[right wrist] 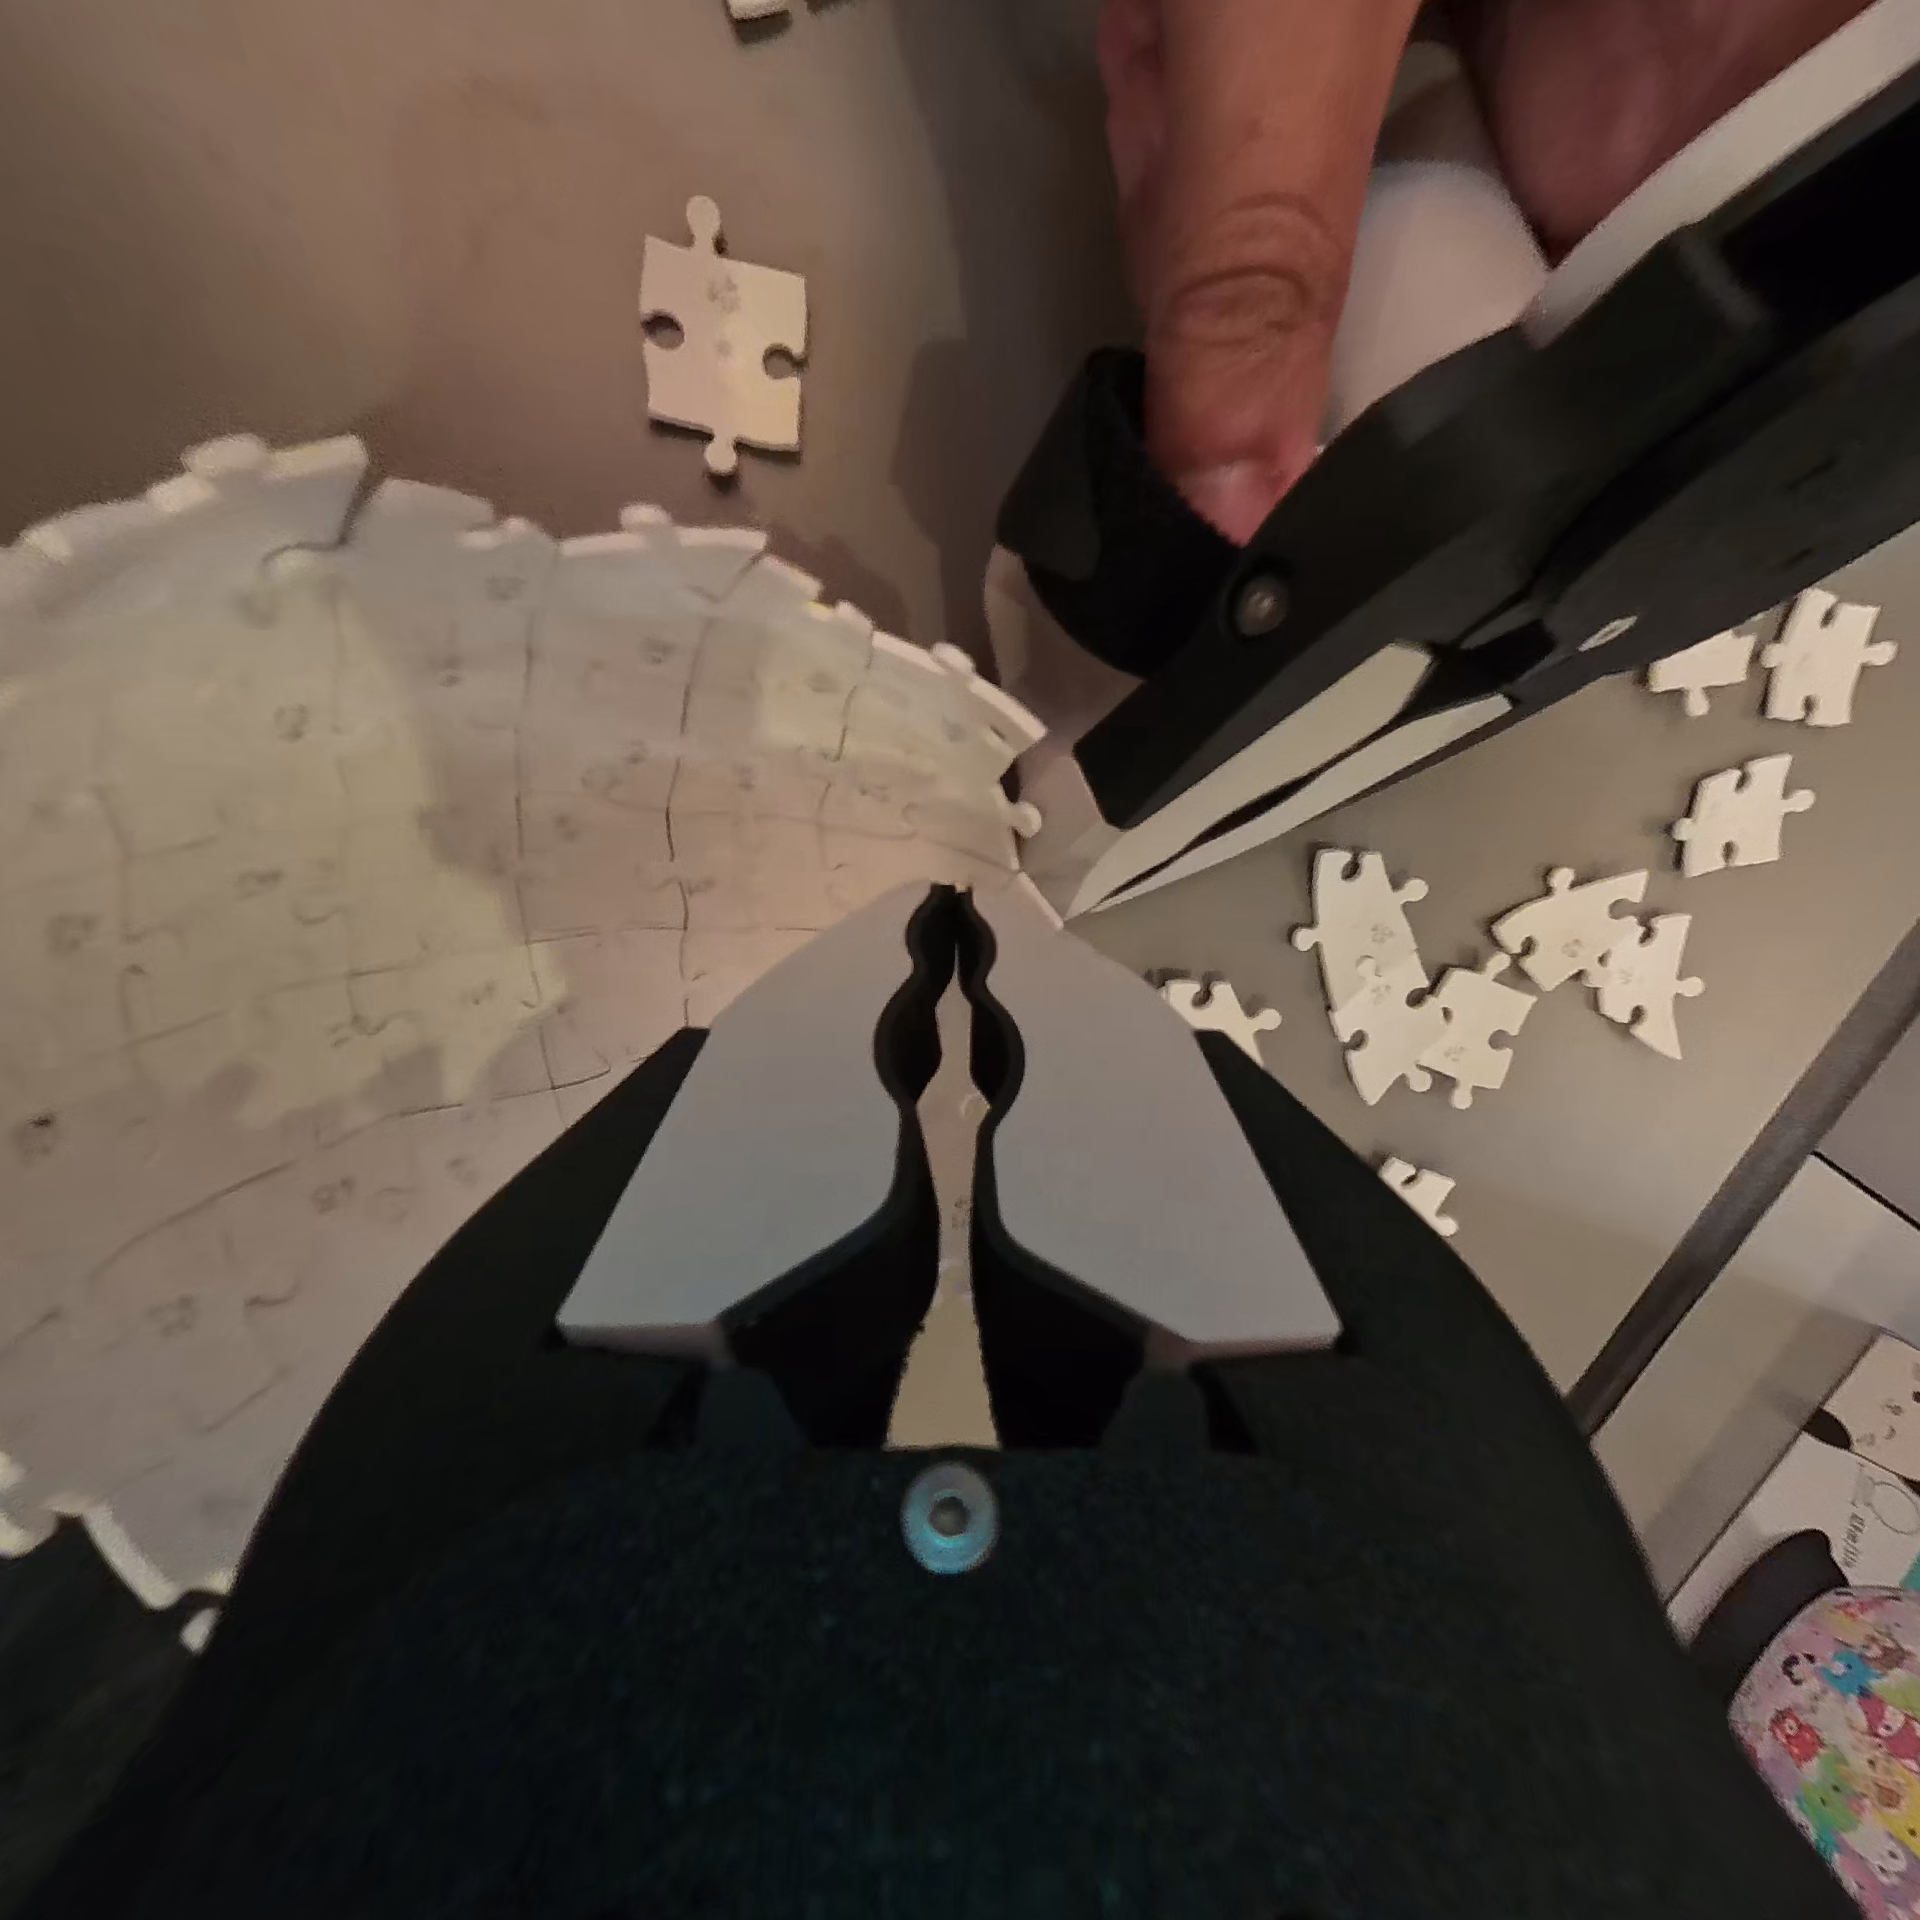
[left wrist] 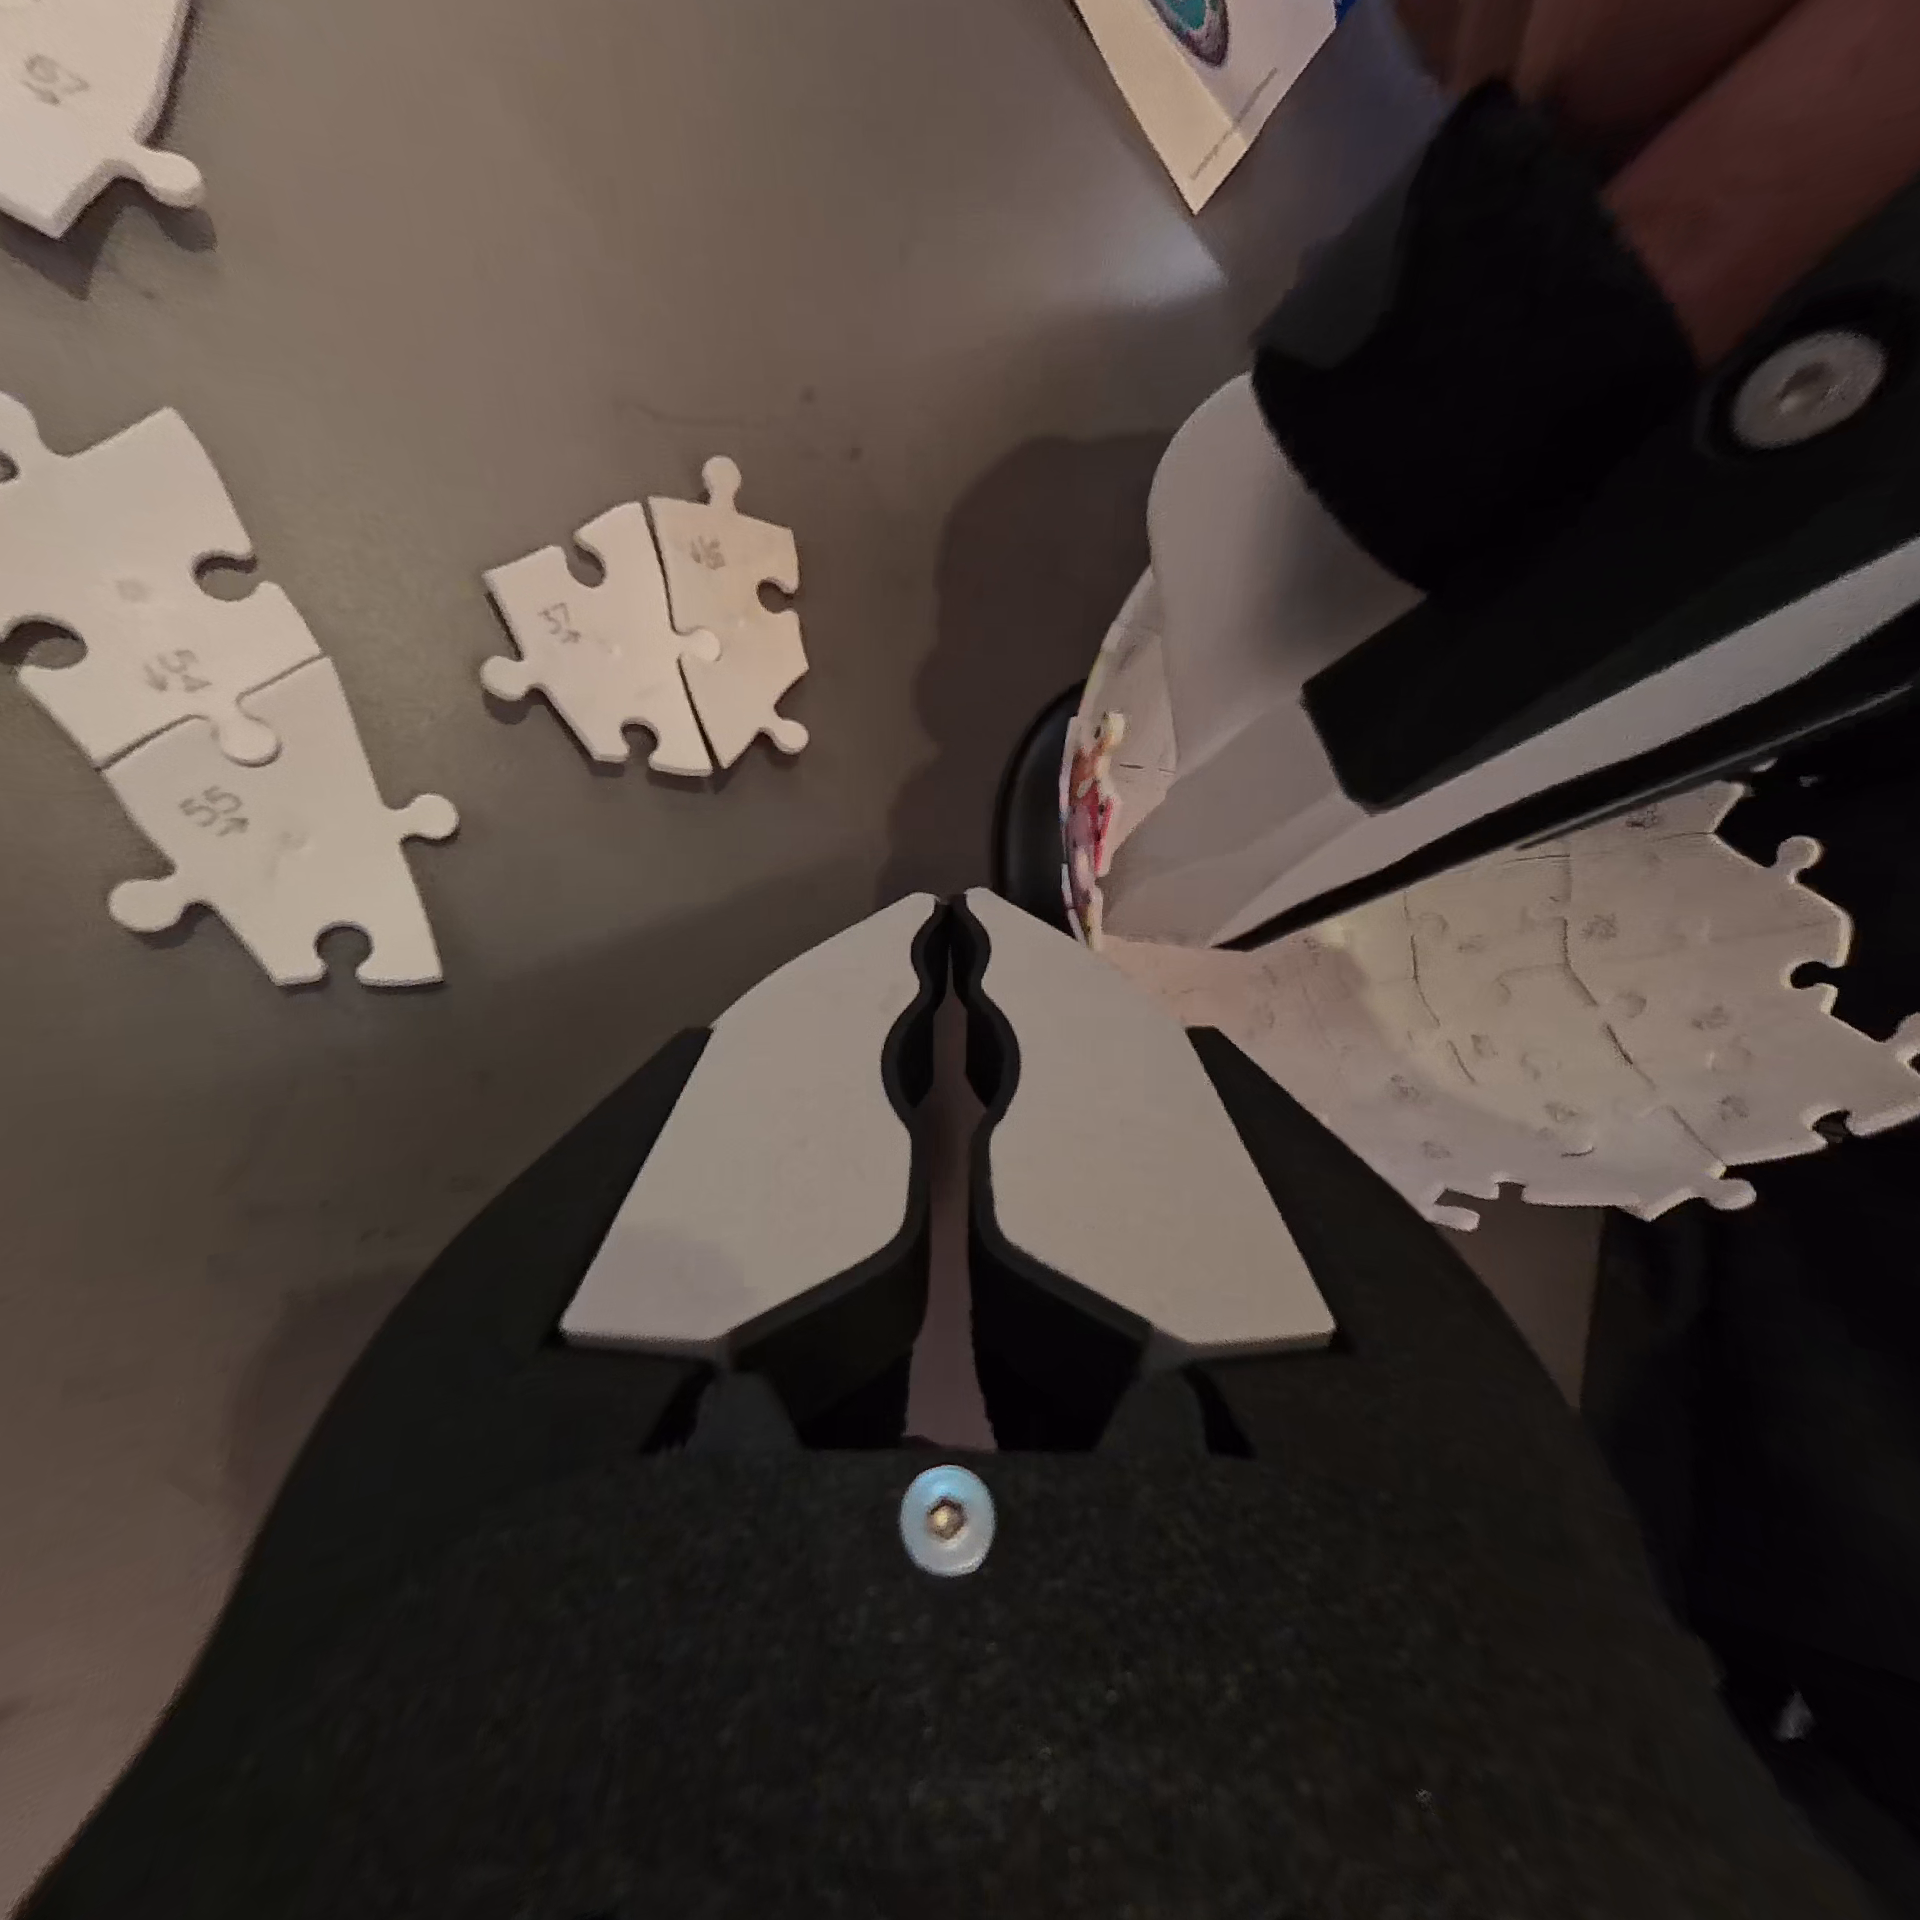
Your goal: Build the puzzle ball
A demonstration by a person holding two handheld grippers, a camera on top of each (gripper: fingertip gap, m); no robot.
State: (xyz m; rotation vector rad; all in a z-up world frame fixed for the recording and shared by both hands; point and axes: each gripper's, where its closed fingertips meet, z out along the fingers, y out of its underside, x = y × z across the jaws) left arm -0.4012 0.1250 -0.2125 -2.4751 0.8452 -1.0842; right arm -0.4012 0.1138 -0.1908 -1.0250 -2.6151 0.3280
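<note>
- Matte grey-brown flat bench [left wrist: 582,312] fills most of the left wrist view; dim warm light, soft shadows on it.
- Bench surface [right wrist: 312,260] reads smooth, faint scuff marks.
- Right wrist view: straight dark metal-looking edge strip of the bench [right wrist: 1766,1164] runs diagonally at right.
- Beyond that edge, pale whitish surface [right wrist: 1860,1309] lower down; too blurred to tell what it is.

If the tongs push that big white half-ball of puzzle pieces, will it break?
The white curved half-built puzzle shell would probably rock, since it is rounded. Its many seams suggest a hard push could pop pieces apart. It looks thin and hollow, so likely light.
</note>
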